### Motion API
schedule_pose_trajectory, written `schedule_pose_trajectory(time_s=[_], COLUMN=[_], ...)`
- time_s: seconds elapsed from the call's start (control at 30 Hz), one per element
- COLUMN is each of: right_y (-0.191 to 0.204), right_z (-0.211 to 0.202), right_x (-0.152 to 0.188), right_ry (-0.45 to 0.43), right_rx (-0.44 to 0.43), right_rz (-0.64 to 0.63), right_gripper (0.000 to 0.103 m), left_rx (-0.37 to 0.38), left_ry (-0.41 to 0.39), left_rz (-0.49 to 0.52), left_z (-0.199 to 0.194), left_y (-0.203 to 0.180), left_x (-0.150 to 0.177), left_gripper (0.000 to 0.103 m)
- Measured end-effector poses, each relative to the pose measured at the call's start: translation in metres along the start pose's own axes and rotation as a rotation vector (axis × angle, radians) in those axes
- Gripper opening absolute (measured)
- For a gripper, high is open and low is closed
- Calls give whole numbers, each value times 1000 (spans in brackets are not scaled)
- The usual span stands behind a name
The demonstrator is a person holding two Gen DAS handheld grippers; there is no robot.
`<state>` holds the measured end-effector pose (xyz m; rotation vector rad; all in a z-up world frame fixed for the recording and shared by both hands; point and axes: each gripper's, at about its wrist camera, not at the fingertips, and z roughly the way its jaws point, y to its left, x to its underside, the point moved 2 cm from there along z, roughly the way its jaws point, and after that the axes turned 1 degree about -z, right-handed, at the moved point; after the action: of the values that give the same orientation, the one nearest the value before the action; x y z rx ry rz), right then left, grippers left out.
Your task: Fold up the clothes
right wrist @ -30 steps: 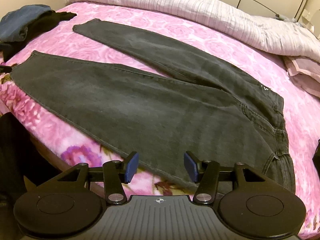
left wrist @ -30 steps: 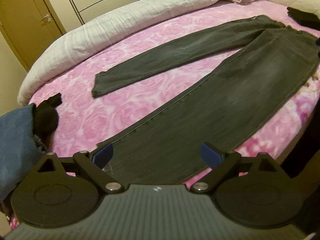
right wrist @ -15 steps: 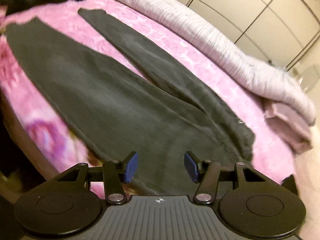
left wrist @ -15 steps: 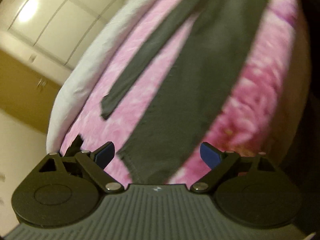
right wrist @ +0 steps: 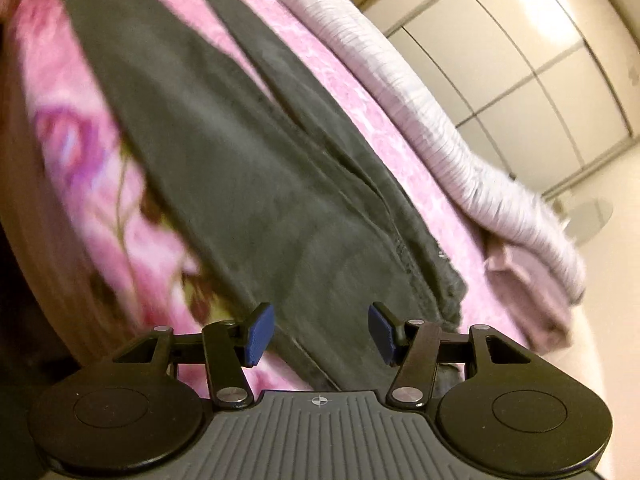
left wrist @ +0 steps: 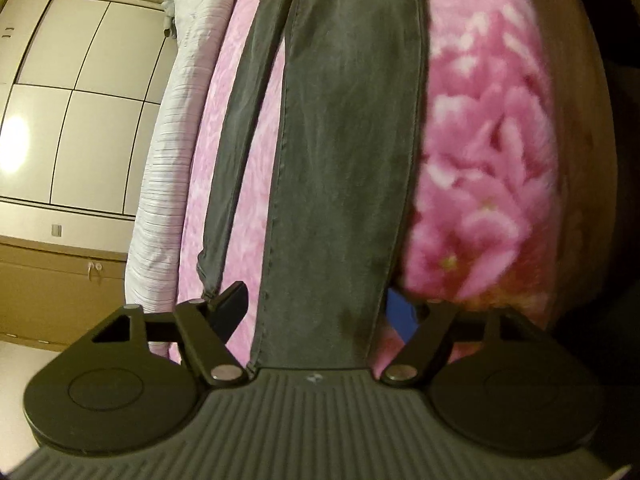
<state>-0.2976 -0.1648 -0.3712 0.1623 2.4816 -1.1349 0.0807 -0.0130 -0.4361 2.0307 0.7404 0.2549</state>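
Dark grey jeans (left wrist: 344, 128) lie spread flat on a pink floral bedspread (left wrist: 484, 168), both legs apart. My left gripper (left wrist: 316, 308) is open, tilted, with the hem end of the near leg lying between its fingers. My right gripper (right wrist: 320, 334) is open at the waist end of the jeans (right wrist: 248, 184), its fingers spanning the near edge of the fabric. Neither gripper is closed on the cloth.
A striped white duvet (left wrist: 168, 168) is rolled along the far side of the bed; it also shows in the right wrist view (right wrist: 432, 132). A folded pinkish cloth (right wrist: 532, 300) lies beyond the waistband. Wardrobe doors (left wrist: 68, 92) stand behind. The bed edge (left wrist: 576, 160) drops off nearby.
Both grippers have tilted and moved in low to the jeans: the left to the near leg's hem, the right to the waist edge. Both stay open.
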Motion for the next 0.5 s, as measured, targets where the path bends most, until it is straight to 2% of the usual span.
schedule_pose_trajectory(time_s=[0.23,0.33,0.37,0.4,0.5], right_y=[5,-7,-13,-18,-28], right_z=[30,46,52,59,78], right_x=[65,95,105,114,136], right_ry=[93,139,152,165,181], right_rx=[191,259,268,270,253], right_rz=[-215,-265,-271,-280,-331], right_gripper=[55,55,55,55,55], left_rx=[34,33,23,13,13], left_ry=[17,35,45,55,91], left_rz=[-45,-79,-81,-83,-90], left_z=[6,9,11,13,21], left_y=[7,13,14,15,14], left_x=[0,1,1,1,2], left_gripper=[56,43,36,33,33])
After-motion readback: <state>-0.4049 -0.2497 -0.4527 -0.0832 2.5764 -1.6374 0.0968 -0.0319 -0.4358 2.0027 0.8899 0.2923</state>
